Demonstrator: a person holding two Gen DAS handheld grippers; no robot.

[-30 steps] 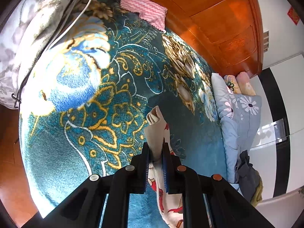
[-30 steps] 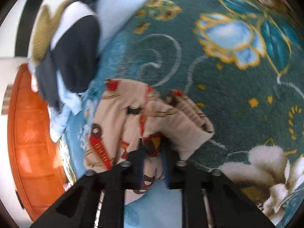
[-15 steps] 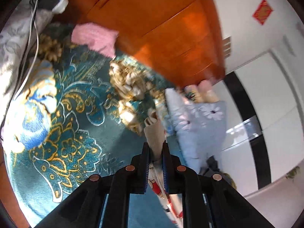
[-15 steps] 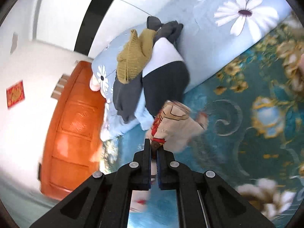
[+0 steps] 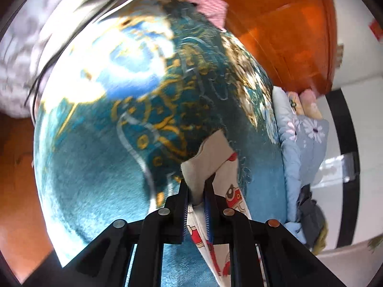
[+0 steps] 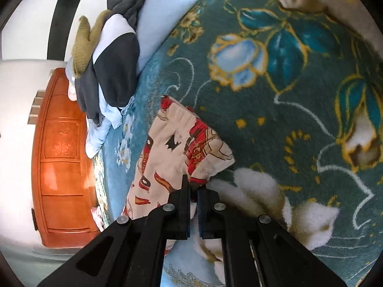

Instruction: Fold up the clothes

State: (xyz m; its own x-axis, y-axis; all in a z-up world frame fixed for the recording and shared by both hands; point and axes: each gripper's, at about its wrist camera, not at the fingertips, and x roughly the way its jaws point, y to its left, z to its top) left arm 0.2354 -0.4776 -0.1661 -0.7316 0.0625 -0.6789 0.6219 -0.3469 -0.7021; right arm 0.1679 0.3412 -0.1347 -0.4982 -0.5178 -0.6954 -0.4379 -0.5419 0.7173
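The task item is a cream printed garment point(image 6: 172, 148) with red and brown cartoon figures. It lies on a teal flowered blanket point(image 6: 275, 124), which serves here as the landmark for all positions.

Left hand-held gripper point(image 5: 196, 191): clenched on a cream fold of the garment point(image 5: 210, 157). The cloth sits between the two pads and rises past the fingertips, with the printed part trailing down and to the right of the fingers above the blanket point(image 5: 100, 172). This view is blurred.

Right hand-held gripper point(image 6: 194, 186): clenched on a corner of the garment where a red printed patch meets the fingertips. From that corner the garment spreads flat across the blanket toward its left edge, with the gathered waistband at the far end.

Other items, relative to the blanket:
- A light blue quilt with daisy print point(image 5: 304, 143) lies along the blanket's edge.
- A pile of clothes point(image 6: 112, 59) in dark grey, white and mustard rests on the quilt, just beside the blanket's edge.
- A pink zigzag cloth point(image 5: 205, 7) lies at the far end of the blanket, against an orange wooden headboard point(image 5: 287, 28).
- A white cable point(image 5: 95, 16) runs over a grey flowered cover beside the blanket.
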